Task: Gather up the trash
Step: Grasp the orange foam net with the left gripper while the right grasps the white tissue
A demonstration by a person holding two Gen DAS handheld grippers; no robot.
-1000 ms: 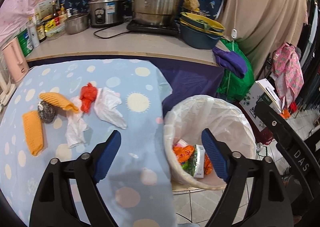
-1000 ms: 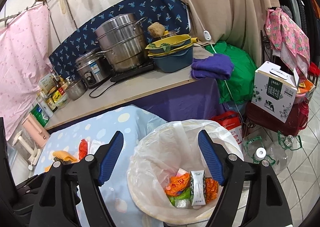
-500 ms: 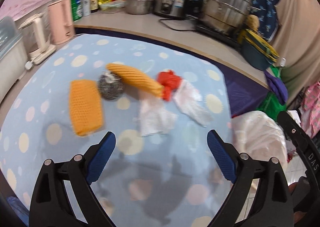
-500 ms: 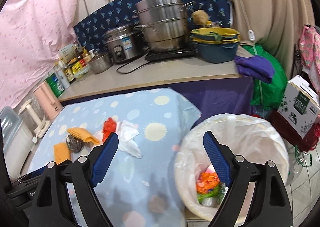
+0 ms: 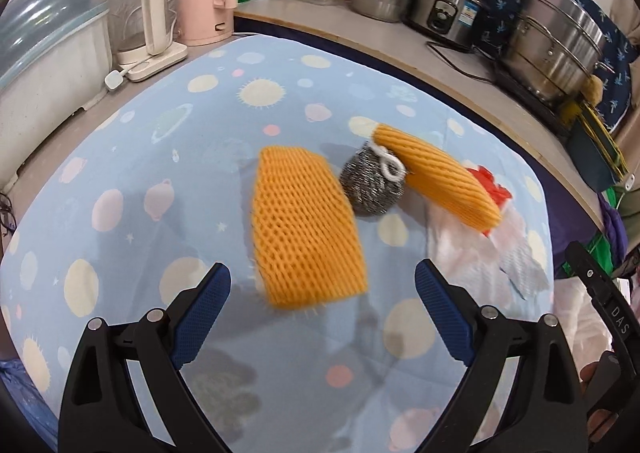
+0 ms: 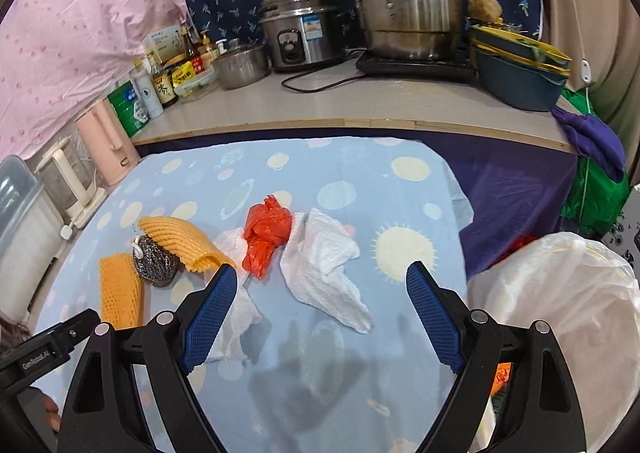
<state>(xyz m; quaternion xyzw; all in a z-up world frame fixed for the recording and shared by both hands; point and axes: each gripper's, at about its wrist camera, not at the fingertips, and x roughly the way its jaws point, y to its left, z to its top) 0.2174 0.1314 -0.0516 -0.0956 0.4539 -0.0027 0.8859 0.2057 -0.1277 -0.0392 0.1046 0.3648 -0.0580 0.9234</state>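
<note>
- Left gripper (image 5: 322,305) is held wide open, empty, low over the tabletop (image 5: 132,157); the flat foam net (image 5: 304,225) is framed between the jaws, just ahead of the tips.
- Right gripper (image 6: 322,311) is also spread open and empty; the paper towel (image 6: 326,269) is centred ahead of it, the red bag (image 6: 266,235) just beyond toward the left jaw.
- Step in hand is judged as approach to pick: net for left, towel for right.
- For the net: it should be straddled across its narrow width and pinched near the close edge; foam is soft, so a full close is likely needed.
- The scourer (image 5: 372,187) is touching the net's far right corner; it is probably not trash and should not be dragged along.
- The rolled net (image 5: 436,177) is leaning on the scourer, overlapping the red bag and tissue (image 6: 234,303).
- For the towel: a raised fold should be pinched, since flat paper may slip; the tablecloth must not be caught.
- The bin (image 6: 560,293) is seen at the right table edge, well apart from the nets, near the right gripper.
- Left-view blur is noted; contact with the net cannot be told.
</note>
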